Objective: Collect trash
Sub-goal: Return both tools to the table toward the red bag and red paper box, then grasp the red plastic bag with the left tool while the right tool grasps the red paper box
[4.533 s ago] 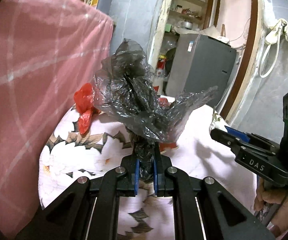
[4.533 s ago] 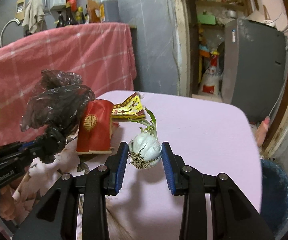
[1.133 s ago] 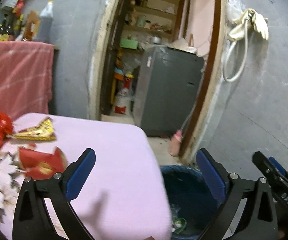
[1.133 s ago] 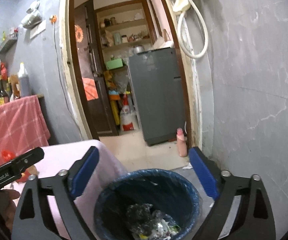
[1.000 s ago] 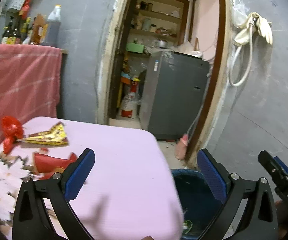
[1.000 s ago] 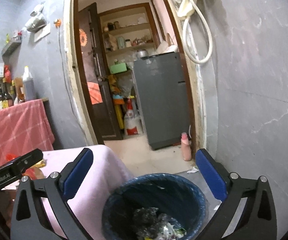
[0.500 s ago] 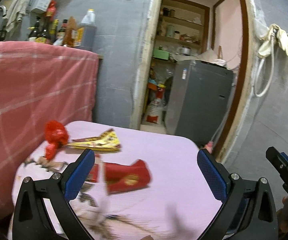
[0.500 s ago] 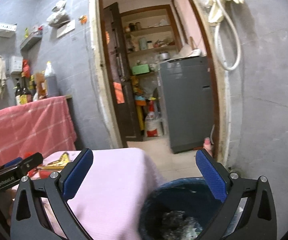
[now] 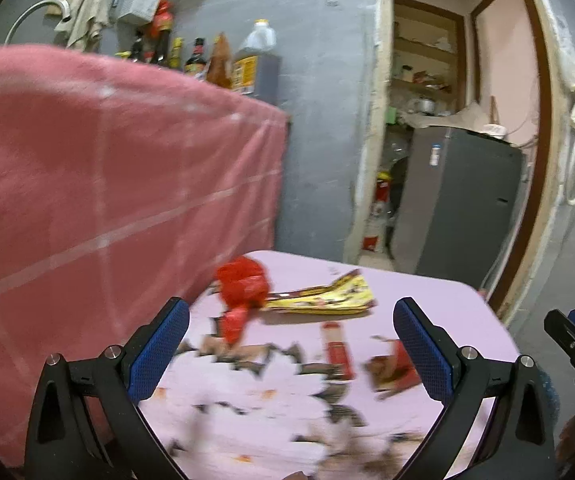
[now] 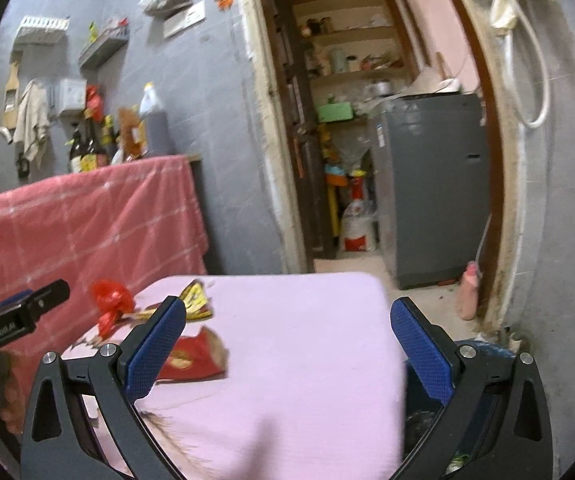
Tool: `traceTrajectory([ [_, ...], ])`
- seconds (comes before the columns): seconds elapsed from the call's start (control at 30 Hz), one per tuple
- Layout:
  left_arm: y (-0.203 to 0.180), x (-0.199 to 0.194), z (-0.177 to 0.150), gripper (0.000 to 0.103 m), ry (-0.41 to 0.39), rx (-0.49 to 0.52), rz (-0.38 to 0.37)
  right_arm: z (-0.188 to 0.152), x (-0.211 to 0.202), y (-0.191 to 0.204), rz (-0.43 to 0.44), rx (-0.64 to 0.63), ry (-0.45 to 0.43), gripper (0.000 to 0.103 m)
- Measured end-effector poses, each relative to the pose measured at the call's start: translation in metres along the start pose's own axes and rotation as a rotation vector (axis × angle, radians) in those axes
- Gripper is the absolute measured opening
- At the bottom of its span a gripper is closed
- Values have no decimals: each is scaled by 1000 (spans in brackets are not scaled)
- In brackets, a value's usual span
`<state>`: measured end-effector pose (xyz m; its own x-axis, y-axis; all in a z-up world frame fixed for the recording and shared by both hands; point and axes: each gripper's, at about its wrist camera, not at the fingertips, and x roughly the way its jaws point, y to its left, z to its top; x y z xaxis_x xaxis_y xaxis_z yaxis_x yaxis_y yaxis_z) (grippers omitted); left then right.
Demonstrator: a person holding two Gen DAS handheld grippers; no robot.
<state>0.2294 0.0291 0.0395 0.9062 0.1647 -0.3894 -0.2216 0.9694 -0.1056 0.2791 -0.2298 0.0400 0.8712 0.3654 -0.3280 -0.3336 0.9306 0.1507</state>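
Left gripper (image 9: 290, 344): jaws standing wide apart, gripping nothing, blue ribbed pads facing each other above the pink tablecloth (image 9: 439, 300). Right gripper (image 10: 287, 344): jaws likewise spread wide and empty. On the tablecloth, a crumpled red plastic bag (image 9: 242, 286) is lying at the far left, touching a flat yellow wrapper (image 9: 323, 298) just to its right. Nearer, a red carton (image 10: 193, 356) is lying, apparently torn open; blur limits detail. The blue bin (image 10: 491, 354) is sitting just beyond the tablecloth's right edge.
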Motion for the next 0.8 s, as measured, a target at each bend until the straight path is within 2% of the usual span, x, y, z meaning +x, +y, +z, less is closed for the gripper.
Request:
traceTrajectory([
  [0.13, 24, 10, -5, 100, 31, 1, 29, -8, 16, 18, 32, -17, 50, 103],
  [0.3, 44, 27, -8, 100, 84, -1, 31, -15, 38, 41, 75, -48, 117, 103],
  [0.53, 55, 55, -9, 100, 154, 5, 4, -22, 68, 67, 117, -107, 238, 103],
  [0.8, 60, 91, -5, 99, 238, -8, -25, -28, 100, 78, 125, -102, 371, 103],
])
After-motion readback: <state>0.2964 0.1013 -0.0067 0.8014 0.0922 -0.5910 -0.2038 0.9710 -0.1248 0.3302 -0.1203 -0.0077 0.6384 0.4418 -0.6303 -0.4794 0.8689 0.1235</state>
